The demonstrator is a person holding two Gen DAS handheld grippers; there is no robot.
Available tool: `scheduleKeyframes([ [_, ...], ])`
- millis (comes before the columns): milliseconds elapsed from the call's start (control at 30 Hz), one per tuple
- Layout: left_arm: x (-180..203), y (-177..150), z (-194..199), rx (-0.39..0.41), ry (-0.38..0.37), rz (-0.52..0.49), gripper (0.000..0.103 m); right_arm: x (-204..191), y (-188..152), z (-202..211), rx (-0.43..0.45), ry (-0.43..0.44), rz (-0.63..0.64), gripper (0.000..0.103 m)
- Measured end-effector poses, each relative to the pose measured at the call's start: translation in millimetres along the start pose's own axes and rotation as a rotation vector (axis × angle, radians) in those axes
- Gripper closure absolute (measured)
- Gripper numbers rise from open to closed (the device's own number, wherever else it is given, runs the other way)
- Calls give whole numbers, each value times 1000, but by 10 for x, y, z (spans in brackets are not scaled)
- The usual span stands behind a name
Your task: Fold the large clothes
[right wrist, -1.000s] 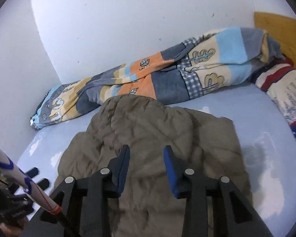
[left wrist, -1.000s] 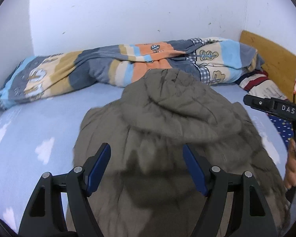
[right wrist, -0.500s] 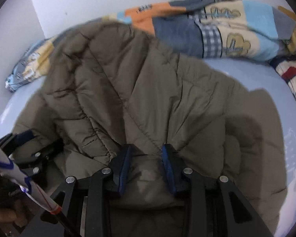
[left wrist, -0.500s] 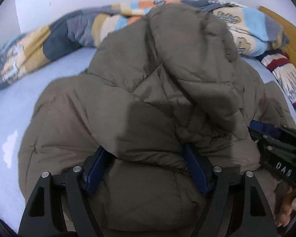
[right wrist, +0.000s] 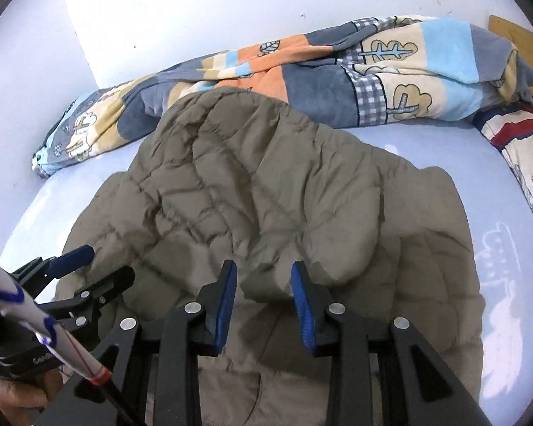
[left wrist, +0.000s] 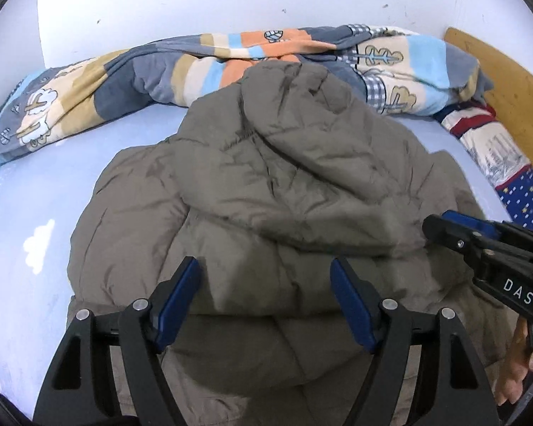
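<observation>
An olive-brown quilted jacket (left wrist: 284, 177) lies on the light blue bed sheet (left wrist: 35, 213), its hood (left wrist: 302, 113) laid down over the body. My left gripper (left wrist: 266, 298) stands open and wide just over the near edge of the upper layer, and the cloth runs between and past its blue pads. In the right wrist view the jacket (right wrist: 266, 177) fills the middle. My right gripper (right wrist: 263, 291) has a narrower gap with a lobe of that edge between the pads and no pinch showing. Each gripper shows in the other's view: right gripper (left wrist: 437, 227), left gripper (right wrist: 103, 266).
A patchwork blanket (left wrist: 231, 56) is bunched along the white wall behind the jacket. A red, white and blue pillow (left wrist: 490, 149) and a wooden headboard (left wrist: 508, 71) stand at the right. A person's hand (left wrist: 515, 372) holds the right gripper. A white cord (right wrist: 17, 305) crosses the lower left.
Both grippers have come down onto the jacket's near edge. Half a second ago the jacket filled both views; now it lies a little further off. The right gripper has come into the left view.
</observation>
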State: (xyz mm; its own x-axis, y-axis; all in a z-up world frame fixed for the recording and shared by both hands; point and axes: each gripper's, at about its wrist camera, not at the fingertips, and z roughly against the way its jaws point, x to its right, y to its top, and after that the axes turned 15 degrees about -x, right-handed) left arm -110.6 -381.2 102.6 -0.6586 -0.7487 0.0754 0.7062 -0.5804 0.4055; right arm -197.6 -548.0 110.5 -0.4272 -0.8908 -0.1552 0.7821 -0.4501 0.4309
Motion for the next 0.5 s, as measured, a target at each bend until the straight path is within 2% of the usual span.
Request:
scheduleKeyframes([
  [133, -14, 8, -221, -42, 6, 22, 28, 1, -17, -203, -37, -10, -26, 69],
  [267, 64, -4, -372, -69, 61, -12, 27, 54, -31, -468, -94, -5, -56, 69],
  [400, 102, -110, -132, -21, 62, -11, 27, 44, -14, -451, -120, -16, -49, 69],
  [500, 103, -254, 103, 15, 58, -4, 27, -9, -118, -164, -68, 12, -39, 69],
])
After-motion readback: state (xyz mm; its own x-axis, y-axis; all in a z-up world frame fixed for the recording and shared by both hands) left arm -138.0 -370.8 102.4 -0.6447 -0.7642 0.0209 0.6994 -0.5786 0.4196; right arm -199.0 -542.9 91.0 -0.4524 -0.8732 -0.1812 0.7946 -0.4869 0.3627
